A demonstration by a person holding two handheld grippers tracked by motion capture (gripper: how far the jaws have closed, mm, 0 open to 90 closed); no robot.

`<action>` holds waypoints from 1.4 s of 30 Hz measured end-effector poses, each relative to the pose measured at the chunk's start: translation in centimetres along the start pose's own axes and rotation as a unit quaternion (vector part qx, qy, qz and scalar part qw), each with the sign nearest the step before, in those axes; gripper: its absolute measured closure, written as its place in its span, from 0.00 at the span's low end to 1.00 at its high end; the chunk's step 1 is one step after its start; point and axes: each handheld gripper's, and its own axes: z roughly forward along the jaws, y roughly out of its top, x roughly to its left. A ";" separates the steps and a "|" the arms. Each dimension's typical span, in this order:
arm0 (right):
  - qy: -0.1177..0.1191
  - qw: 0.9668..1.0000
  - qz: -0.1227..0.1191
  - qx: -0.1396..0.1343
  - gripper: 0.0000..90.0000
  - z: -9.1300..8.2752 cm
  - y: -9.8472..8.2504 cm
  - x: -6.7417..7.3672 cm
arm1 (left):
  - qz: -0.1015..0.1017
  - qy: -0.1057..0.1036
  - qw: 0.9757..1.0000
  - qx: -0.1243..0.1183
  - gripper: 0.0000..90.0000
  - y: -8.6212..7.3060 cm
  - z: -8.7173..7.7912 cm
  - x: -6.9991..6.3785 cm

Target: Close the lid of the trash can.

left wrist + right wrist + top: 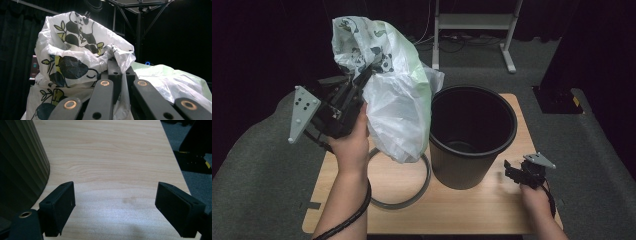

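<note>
A white plastic bag (394,95) printed with pandas hangs in the air left of the black bin (472,135). My left gripper (366,76) is shut on the bag's upper edge; in the left gripper view the film (75,57) bunches over the closed jaws. The bag's lower part droops over a grey ring (404,200) that lies flat on the wooden table (492,215). The bin stands upright with its mouth open. My right gripper (510,171) rests low at the bin's right, open, with bare tabletop (115,170) between its pads and the ribbed bin wall (20,162) to one side.
A metal stand (472,22) with cables sits on the grey carpet beyond the table. A dark base (557,100) stands off the table's far right corner. Black curtains close the background.
</note>
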 end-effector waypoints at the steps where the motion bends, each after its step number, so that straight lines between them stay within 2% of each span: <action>1: 0.001 1.000 0.000 0.004 0.19 0.1 0.0 0.0 | 0.002 0.002 1.000 0.001 0.99 0.1 -0.2 0.2; 6: 0.008 1.000 -0.006 0.019 0.19 0.3 -0.3 0.2 | 0.006 0.015 1.000 0.008 0.99 0.2 -1.0 1.1; 11: 0.006 1.000 -0.002 0.030 0.19 0.5 -0.5 0.1 | 0.006 0.026 1.000 0.012 0.99 0.2 -1.6 1.9; 13: 0.005 0.999 -0.003 0.043 0.19 0.7 -0.8 0.1 | 0.009 0.033 0.999 0.018 0.99 0.1 -2.0 2.4; 19: 0.004 0.999 -0.002 0.051 0.20 0.8 -1.0 0.1 | 0.010 0.044 0.999 0.025 0.99 -0.2 -2.6 3.3; 23: 0.011 0.998 0.002 0.059 0.20 0.8 -1.1 0.2 | 0.016 0.054 0.998 0.036 0.99 -0.5 -3.1 4.0; 25: 0.010 0.997 0.008 0.076 0.18 0.8 -1.2 0.3 | 0.017 0.055 0.998 0.038 0.99 -0.6 -3.1 4.2; 26: 0.007 0.997 0.001 0.077 0.16 0.8 -1.2 0.4 | 0.018 0.060 0.997 0.043 0.99 -1.0 -3.2 4.5; 28: 0.005 0.997 0.004 0.077 0.15 0.8 -1.2 0.5 | 0.019 0.064 0.997 0.047 0.99 -1.1 -3.3 4.8; 31: 0.011 0.997 0.001 0.079 0.16 0.7 -1.3 0.7 | 0.013 0.072 0.996 0.052 0.99 -1.7 -3.5 5.4; 32: 0.008 0.997 0.005 0.079 0.15 0.7 -1.3 0.9 | 0.008 0.079 0.995 0.054 0.99 -2.1 -3.5 5.8; 37: 0.002 0.997 0.008 0.080 0.14 0.9 -1.2 1.2 | 0.007 0.091 0.994 0.065 0.99 -2.9 -3.4 6.6; 38: 0.009 0.997 0.003 0.079 0.15 1.0 -1.1 1.4 | 0.007 0.098 0.993 0.070 0.99 -3.3 -3.3 7.1; 42: 0.012 0.997 -0.004 0.078 0.15 1.0 -1.1 1.5 | 0.010 0.106 0.991 0.077 0.99 -3.8 -3.1 7.6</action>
